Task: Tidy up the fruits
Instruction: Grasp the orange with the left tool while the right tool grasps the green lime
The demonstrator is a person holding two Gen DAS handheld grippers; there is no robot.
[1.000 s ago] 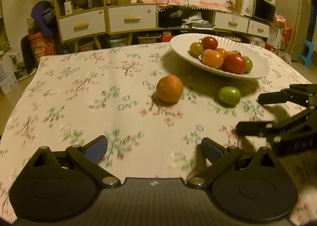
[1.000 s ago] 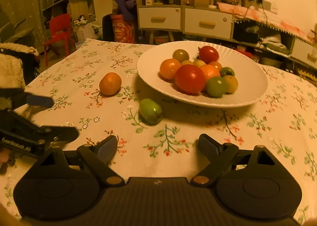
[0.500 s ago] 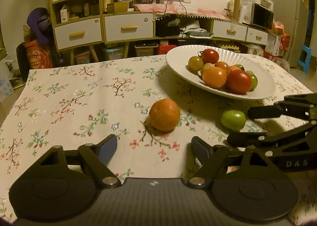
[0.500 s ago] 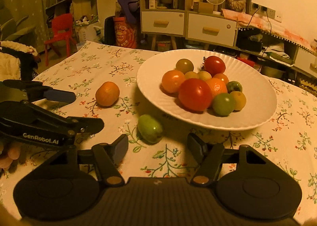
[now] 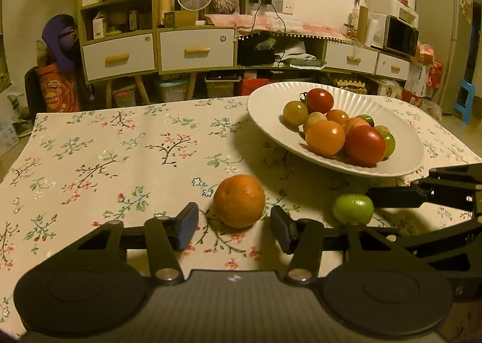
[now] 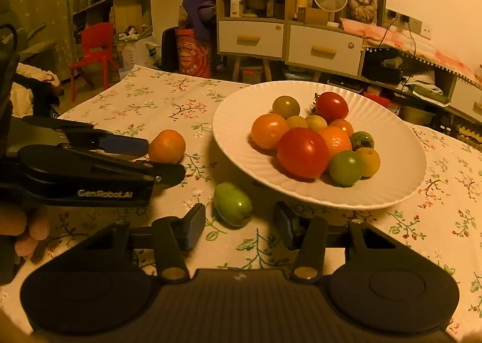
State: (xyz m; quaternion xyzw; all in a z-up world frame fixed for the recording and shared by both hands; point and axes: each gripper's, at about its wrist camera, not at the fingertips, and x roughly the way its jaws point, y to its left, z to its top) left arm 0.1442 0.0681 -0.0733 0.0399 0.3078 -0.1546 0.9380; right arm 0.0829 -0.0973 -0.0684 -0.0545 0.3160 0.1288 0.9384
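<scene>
Most of the fruit is already piled in the white plate (image 6: 391,192), so the plate is clearly the collecting spot, and only two strays sit on the floral tablecloth (image 5: 105,147) in front of it. The orange (image 5: 239,201) lies just off the plate's near-left rim, and the green fruit (image 6: 232,204) sits right under its front edge.

Each hand seems to be going for its own stray (a sensible split, I'd guess). The left gripper (image 5: 234,228) has its jaws spread wide with nothing in them, lined up on the orange, which sits just ahead of the blue pads and centred between them, not yet inside. The right gripper (image 6: 239,225) is the same story: jaws wide, empty, with the green fruit just past the fingertips, slightly left of centre.
</scene>
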